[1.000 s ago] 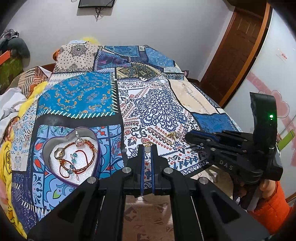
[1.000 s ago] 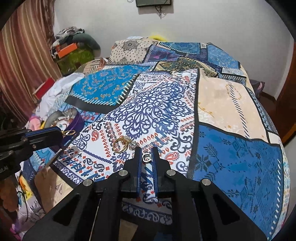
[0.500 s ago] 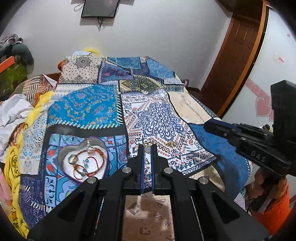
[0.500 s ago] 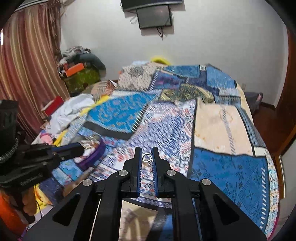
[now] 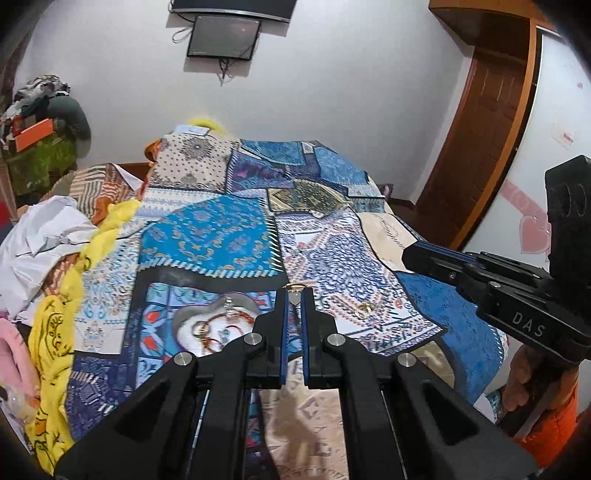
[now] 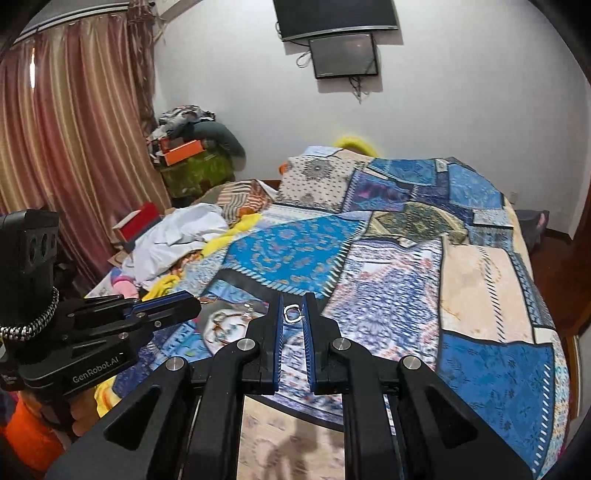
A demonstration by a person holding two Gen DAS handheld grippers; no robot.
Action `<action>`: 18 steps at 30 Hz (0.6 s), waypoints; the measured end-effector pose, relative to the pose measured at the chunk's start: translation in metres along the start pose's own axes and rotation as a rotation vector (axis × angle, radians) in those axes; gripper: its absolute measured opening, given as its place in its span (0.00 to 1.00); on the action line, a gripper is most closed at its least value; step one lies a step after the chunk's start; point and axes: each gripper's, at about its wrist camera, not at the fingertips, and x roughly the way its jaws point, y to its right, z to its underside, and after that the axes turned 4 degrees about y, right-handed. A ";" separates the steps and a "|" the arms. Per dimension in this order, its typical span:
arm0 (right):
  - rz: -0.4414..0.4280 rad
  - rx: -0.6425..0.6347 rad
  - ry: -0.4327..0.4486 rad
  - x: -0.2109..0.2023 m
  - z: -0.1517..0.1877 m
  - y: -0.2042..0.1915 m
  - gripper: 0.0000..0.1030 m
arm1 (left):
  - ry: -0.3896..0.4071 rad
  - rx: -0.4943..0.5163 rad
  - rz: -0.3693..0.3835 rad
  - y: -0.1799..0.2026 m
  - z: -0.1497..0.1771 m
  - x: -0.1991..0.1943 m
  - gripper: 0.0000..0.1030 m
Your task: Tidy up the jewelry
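Note:
My left gripper [image 5: 294, 295] is shut on a small gold ring [image 5: 294, 286] that sticks out at its tips, in the air above the patchwork bedspread [image 5: 221, 236]. Below and left of it lies a heart-shaped tray [image 5: 192, 310] with red cord bracelets and rings inside. Another gold ring [image 5: 364, 308] lies loose on the white-and-blue patch to the right. My right gripper [image 6: 293, 310] is shut on a small silver ring [image 6: 293, 314], held over the bed's near part. Each gripper shows in the other's view: right gripper [image 5: 410, 254], left gripper [image 6: 192, 304], the tray [image 6: 212, 314] behind it.
A heap of white and yellow clothes [image 5: 40, 236] lies along the bed's left side. A striped curtain [image 6: 74, 147] and a cluttered stand [image 6: 192, 162] fill the left corner. A wooden door [image 5: 491, 122] is at the right, a screen [image 5: 223, 35] on the far wall.
Both grippers have risen and drawn back from the bedspread, so the bed looks smaller and more wall shows. Each still holds its ring. The loose gold ring stayed on the bed.

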 end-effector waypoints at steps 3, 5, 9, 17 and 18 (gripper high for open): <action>-0.022 -0.010 -0.001 0.006 -0.001 -0.010 0.09 | 0.010 -0.011 -0.020 -0.010 0.000 -0.005 0.04; -0.035 -0.017 -0.003 0.009 -0.002 -0.015 0.09 | 0.014 -0.020 -0.030 -0.016 0.000 -0.007 0.04; -0.062 -0.032 -0.013 0.020 -0.003 -0.028 0.09 | 0.017 -0.040 -0.051 -0.029 0.003 -0.008 0.04; -0.110 -0.028 -0.090 0.053 0.009 -0.042 0.09 | -0.021 -0.075 -0.074 -0.050 0.016 0.001 0.04; -0.114 -0.027 -0.104 0.059 0.011 -0.043 0.09 | -0.028 -0.078 -0.074 -0.052 0.018 0.003 0.04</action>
